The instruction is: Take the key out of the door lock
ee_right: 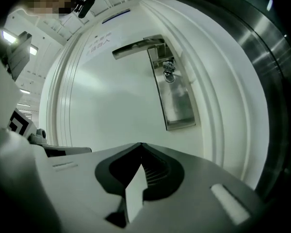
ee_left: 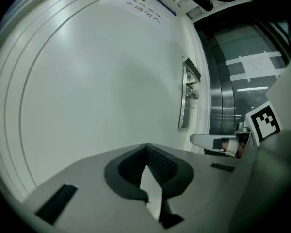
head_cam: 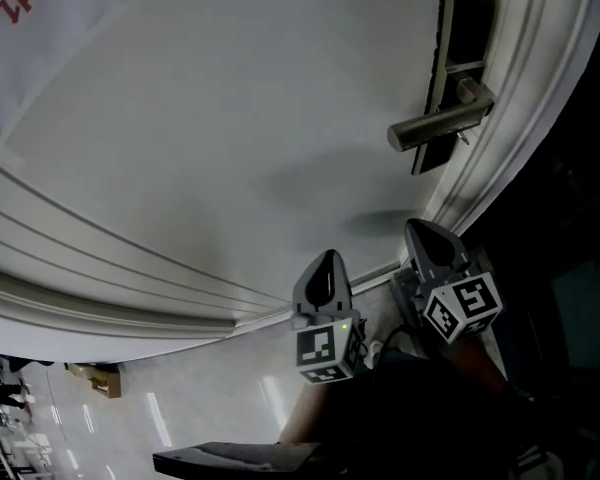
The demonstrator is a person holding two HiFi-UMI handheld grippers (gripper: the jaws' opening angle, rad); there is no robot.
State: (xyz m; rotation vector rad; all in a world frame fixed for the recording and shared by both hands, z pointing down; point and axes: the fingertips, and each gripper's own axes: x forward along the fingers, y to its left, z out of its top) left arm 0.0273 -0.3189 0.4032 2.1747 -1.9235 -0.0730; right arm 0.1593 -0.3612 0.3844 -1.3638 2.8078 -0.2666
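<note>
A white door [head_cam: 240, 118] fills the head view. Its metal lock plate [head_cam: 458, 68] with a lever handle [head_cam: 435, 126] sits at the upper right. In the right gripper view the key [ee_right: 169, 74] shows as a small metal piece with a ring, stuck in the plate [ee_right: 177, 101] just under the handle [ee_right: 138, 46]. My left gripper [head_cam: 323, 271] and right gripper [head_cam: 427, 236] hang below the lock, well apart from it. Each one's jaws meet at the tips with nothing between them, as seen for the left gripper [ee_left: 146, 147] and the right gripper [ee_right: 141, 146].
Ribbed white door-frame moulding [head_cam: 520, 118] runs along the right of the lock. Beyond it is a dark metal and glass panel [ee_left: 233, 91]. A notice with red characters [head_cam: 20, 18] is on the door's upper left. Glossy tiled floor [head_cam: 180, 408] lies below.
</note>
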